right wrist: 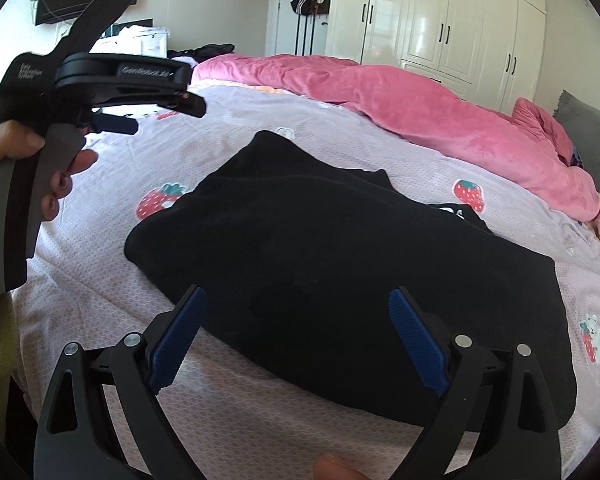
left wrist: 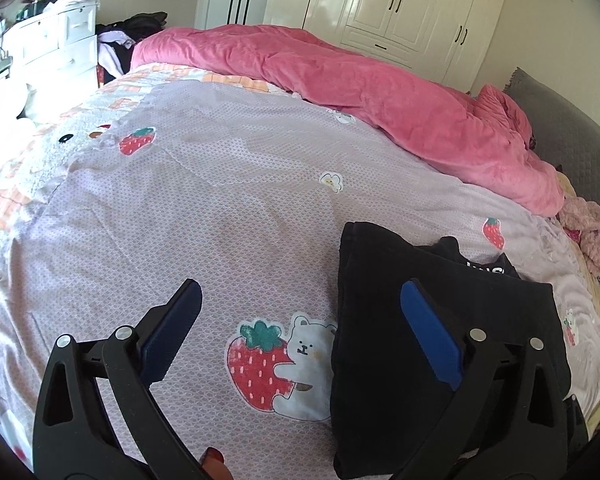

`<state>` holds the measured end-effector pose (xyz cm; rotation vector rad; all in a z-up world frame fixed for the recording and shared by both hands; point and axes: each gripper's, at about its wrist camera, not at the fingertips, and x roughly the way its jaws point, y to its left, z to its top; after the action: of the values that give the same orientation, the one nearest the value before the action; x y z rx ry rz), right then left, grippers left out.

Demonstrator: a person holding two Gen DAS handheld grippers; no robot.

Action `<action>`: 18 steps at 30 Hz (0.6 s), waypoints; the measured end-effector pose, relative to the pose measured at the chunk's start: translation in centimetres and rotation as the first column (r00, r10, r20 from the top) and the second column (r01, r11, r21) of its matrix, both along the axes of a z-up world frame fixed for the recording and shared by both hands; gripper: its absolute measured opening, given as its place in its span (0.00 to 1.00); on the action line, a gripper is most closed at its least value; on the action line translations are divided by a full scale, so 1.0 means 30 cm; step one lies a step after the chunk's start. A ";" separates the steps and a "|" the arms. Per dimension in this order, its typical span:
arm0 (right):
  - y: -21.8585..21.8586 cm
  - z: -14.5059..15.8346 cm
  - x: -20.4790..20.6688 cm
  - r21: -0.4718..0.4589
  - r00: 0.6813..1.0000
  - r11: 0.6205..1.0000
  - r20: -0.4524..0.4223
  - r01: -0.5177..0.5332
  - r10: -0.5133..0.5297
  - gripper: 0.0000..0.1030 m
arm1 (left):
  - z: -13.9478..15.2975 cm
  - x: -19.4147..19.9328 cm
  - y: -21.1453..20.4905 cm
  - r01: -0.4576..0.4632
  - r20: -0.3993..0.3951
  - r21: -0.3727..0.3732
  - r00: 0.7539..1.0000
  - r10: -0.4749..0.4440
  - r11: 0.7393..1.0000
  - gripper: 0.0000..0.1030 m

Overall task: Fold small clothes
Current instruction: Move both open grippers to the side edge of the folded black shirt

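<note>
A black garment (left wrist: 380, 280) (right wrist: 320, 240) lies folded flat on the lilac bedsheet (left wrist: 220, 200) (right wrist: 112, 256), which has strawberry and bear prints. A bit of white print (right wrist: 456, 212) shows at the garment's far right. My left gripper (left wrist: 300, 286) is open over the sheet beside the garment's left edge, its right finger (left wrist: 432, 332) above the cloth, nothing between the jaws. In the right wrist view a hand (right wrist: 60, 184) holds that left gripper (right wrist: 168, 118) at the upper left. My right gripper (right wrist: 297, 292) is open, hovering over the garment's near edge, holding nothing.
A rumpled pink duvet (left wrist: 380, 92) (right wrist: 420, 108) runs along the far side of the bed. A grey headboard (left wrist: 560, 120) and a pink fluffy item (left wrist: 592, 236) sit at the right. White drawers (left wrist: 56, 40) stand far left, and a white wardrobe (right wrist: 460, 20) stands behind.
</note>
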<state>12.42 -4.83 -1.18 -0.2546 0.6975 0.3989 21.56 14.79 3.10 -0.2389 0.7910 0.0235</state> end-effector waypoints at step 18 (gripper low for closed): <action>0.207 -0.103 0.024 -0.156 0.999 0.987 -0.042 -0.030 0.024 0.89 | -0.036 0.022 0.030 -0.022 -0.024 -0.018 0.999 0.022 1.000 0.91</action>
<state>13.14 1.37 -4.28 -0.4058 0.7668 0.3760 22.21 15.69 2.02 -0.2654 0.8123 0.0399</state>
